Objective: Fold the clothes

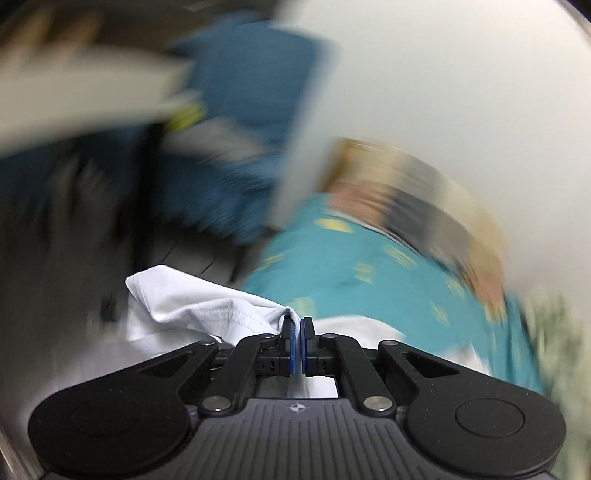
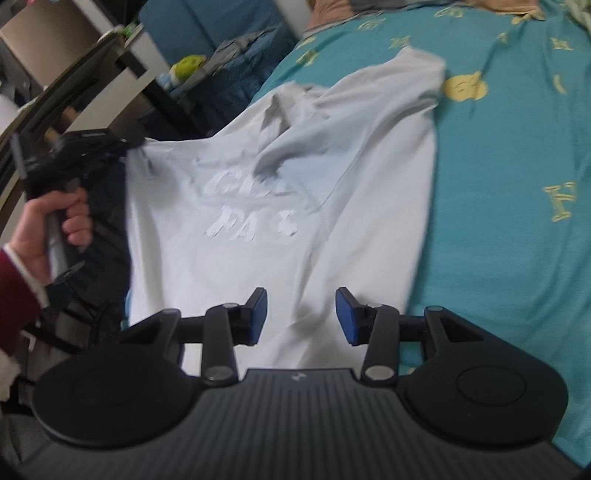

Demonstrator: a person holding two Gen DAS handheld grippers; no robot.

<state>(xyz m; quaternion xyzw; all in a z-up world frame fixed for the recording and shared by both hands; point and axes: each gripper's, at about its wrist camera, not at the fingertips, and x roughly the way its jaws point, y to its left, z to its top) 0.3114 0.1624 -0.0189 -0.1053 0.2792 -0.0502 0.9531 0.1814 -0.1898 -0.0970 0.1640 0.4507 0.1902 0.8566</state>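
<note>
Right claw [image 2: 300, 315]: jaws apart, nothing between the pads, hovering over the near hem of the white T-shirt [image 2: 280, 192]. The shirt lies mostly on the bed [image 2: 509, 206], printed side up, its left edge lifted off the teal sheet.

Left claw [image 1: 298, 332]: clamped on a bunched fold of shirt edge; from the right wrist view it sits at the garment's far-left corner, with the person's hand [image 2: 55, 221] on the handle.

Handling, judged: thin knit, light, limp, sags between grip points and creases easily. Not fragile or slippery. Best taken at hems or seams, pinching a doubled edge. A second hold on the near hem would probably keep it taut.

Beyond: blurred blue furniture [image 2: 207, 22] past the bed.
</note>
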